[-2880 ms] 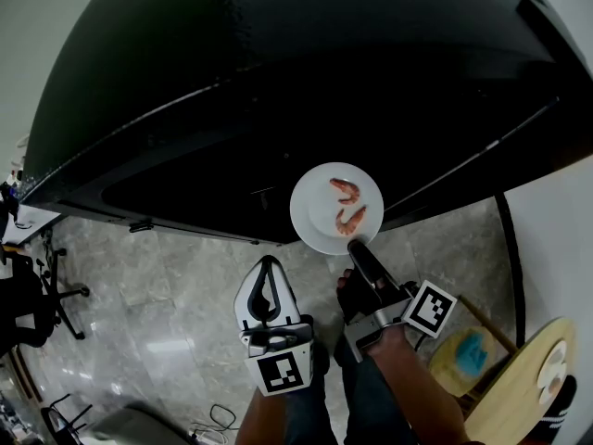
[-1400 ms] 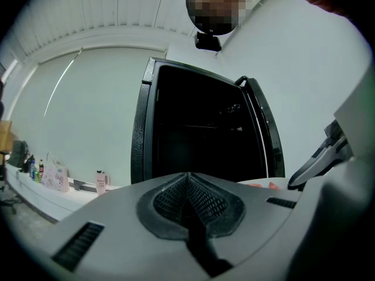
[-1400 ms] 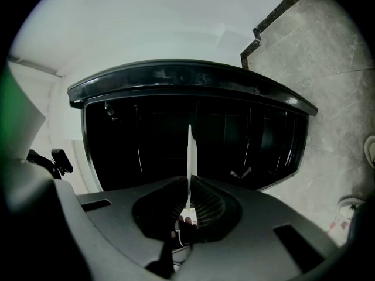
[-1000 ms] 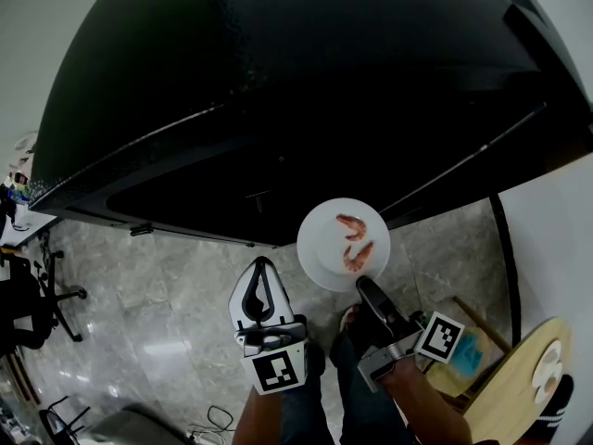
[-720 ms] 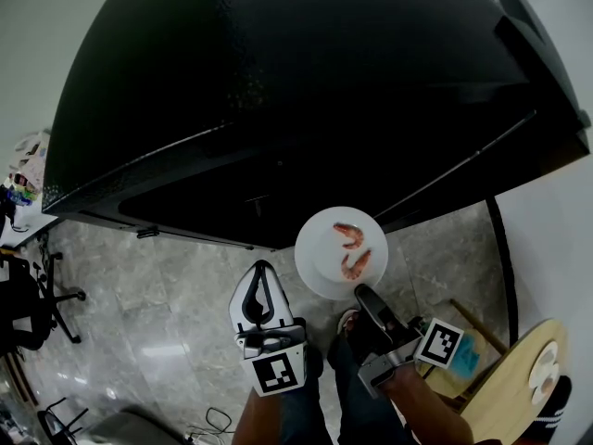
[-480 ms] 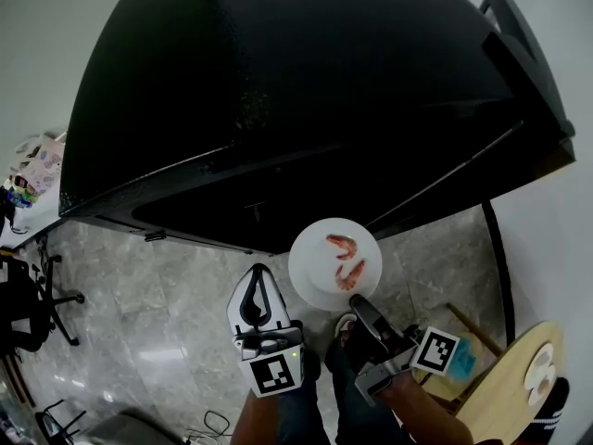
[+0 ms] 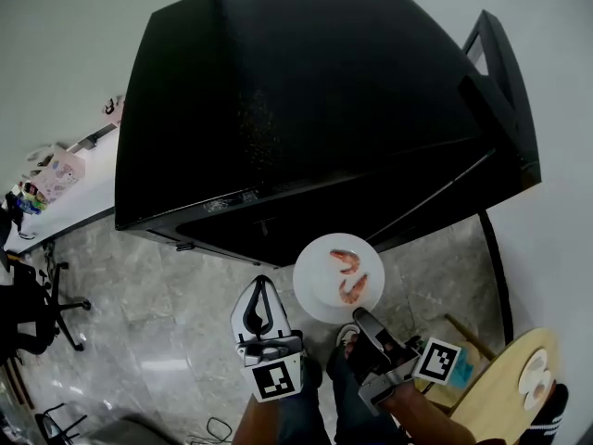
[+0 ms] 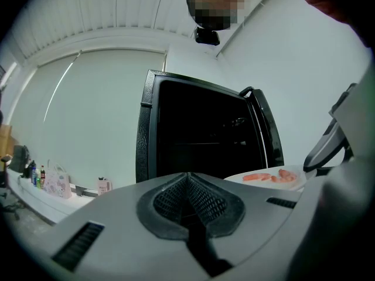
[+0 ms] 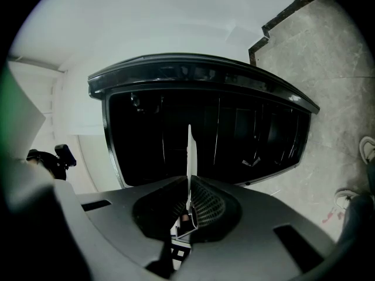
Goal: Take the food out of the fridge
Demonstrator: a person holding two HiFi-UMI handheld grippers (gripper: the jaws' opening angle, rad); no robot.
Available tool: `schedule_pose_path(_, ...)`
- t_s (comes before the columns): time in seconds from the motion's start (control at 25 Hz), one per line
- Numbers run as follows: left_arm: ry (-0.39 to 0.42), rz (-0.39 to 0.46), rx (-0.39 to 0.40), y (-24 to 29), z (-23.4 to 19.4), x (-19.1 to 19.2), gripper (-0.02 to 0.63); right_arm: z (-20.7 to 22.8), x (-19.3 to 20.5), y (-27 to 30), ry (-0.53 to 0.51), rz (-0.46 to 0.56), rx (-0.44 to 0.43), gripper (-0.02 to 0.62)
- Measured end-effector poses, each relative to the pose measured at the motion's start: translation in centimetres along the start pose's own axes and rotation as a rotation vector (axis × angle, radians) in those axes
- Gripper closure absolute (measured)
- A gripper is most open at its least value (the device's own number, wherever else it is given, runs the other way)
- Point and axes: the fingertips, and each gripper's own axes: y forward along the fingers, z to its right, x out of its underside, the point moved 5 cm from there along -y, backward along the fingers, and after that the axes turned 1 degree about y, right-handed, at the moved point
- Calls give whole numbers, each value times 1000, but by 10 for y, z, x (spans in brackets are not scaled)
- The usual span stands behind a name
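A white plate [image 7: 320,297] carrying two pink shrimp [image 7: 347,274] hangs in front of the black fridge [image 7: 306,100]. My right gripper [image 7: 361,317] is shut on the plate's near rim; in the right gripper view the plate [image 9: 189,157] shows edge-on as a thin white line between the jaws of the right gripper [image 9: 188,206]. My left gripper [image 7: 256,299] is shut with nothing in it, just left of the plate. In the left gripper view, beyond the closed left gripper [image 8: 188,187], the plate [image 8: 266,179] sits at the right with the fridge [image 8: 199,133] behind.
Grey marble floor [image 7: 139,295] lies below. A round wooden table [image 7: 514,387] with a small white dish stands at the lower right. A white counter [image 7: 65,179] with small items runs along the left wall, and office chairs [image 7: 28,313] stand at the far left.
The view has drawn back and tilted up, so the whole fridge top now shows. The plate with shrimp stays held by my right gripper, slightly lower in view. The left gripper has barely moved.
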Motion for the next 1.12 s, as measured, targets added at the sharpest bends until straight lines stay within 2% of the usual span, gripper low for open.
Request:
schedule_pose_path(0.44, -12, -27, -9, -23, -4, -38, 592, -44, 13, -12, 5, -26, 13, 563)
schedule_pose_path(0.88, -14, -3, -19, -41, -11, -94, 592, -98, 27, -36, 2, -36, 17, 563)
schedule_pose_path(1.12, 46, 19, -18, -50, -22, -124, 593, -127, 39, -44, 0, -47, 22, 563)
